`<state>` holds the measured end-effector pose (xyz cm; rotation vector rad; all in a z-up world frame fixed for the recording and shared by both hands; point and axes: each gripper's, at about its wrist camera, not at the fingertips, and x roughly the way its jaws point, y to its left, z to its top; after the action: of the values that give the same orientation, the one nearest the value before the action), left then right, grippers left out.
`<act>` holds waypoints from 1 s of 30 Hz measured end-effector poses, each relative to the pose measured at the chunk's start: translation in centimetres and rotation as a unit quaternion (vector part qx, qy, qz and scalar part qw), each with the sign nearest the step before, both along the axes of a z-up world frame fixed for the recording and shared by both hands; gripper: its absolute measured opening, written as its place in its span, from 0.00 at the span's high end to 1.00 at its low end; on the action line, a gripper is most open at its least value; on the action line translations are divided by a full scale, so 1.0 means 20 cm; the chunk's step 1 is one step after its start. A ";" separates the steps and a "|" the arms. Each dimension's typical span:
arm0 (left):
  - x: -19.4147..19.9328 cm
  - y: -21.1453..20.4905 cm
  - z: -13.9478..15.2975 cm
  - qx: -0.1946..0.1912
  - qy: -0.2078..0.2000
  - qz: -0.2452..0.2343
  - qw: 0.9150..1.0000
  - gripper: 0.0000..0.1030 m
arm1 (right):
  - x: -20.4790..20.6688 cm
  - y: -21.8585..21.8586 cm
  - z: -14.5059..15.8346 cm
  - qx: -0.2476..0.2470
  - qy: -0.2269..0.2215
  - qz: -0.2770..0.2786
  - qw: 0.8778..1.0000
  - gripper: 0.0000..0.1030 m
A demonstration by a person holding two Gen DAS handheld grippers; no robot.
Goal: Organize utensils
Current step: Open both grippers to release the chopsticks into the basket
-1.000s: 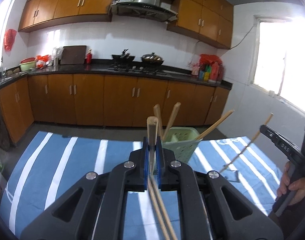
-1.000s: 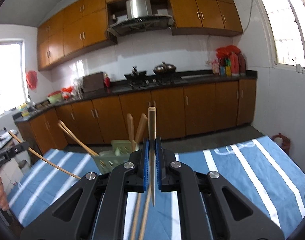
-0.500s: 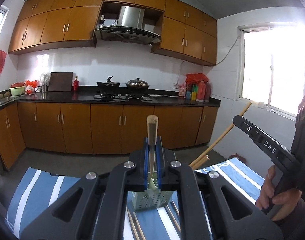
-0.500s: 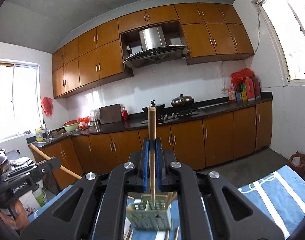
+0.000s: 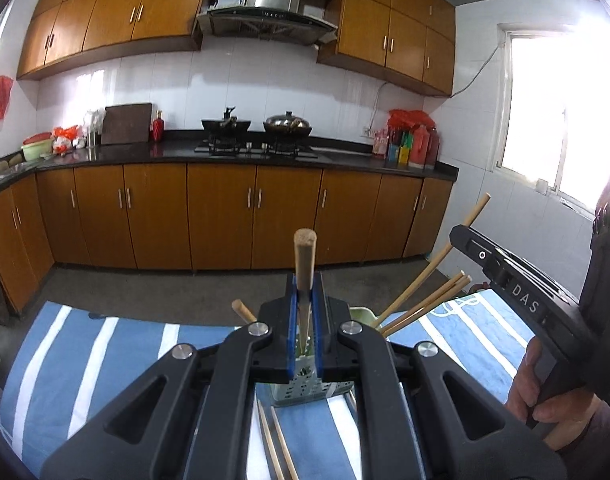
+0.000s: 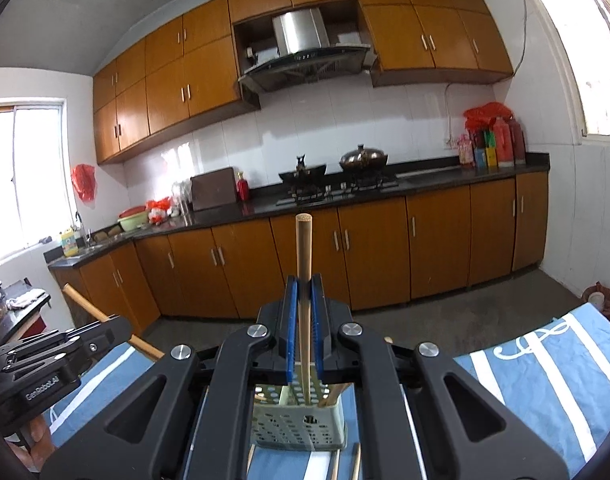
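Striped cloth (image 5: pixel 105 344), 2 grippers (image 5: pixel 305 316) clamping chopsticks (image 6: pixel 303 264)

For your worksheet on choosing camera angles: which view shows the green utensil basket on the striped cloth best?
The right wrist view: the basket shows its perforated front wall and open top below the right gripper. In the left wrist view only a lower strip and a rim corner of the basket show behind the left gripper.

one green holder (image 6: pixel 299 426), two woks (image 5: pixel 226 125), two claws (image 5: pixel 305 292)
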<state>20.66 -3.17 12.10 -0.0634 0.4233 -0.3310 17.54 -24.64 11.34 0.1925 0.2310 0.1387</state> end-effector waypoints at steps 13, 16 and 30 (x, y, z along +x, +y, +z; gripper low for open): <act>-0.13 0.12 0.04 -0.039 -0.016 0.008 0.999 0.90 | -0.15 -0.06 0.04 0.003 -0.004 -0.010 1.000 0.78; -0.24 0.17 0.03 -0.040 -0.023 0.017 0.999 0.84 | -0.24 -0.11 0.01 0.005 0.001 -0.016 1.000 0.77; -0.35 0.31 -0.78 0.016 0.154 0.054 0.986 0.81 | -0.30 -0.03 -0.86 -0.026 0.262 0.023 0.965 0.74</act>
<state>13.66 2.95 -3.57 -0.1064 0.7295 -0.2071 11.52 -25.20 -5.79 0.1681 0.7659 0.1250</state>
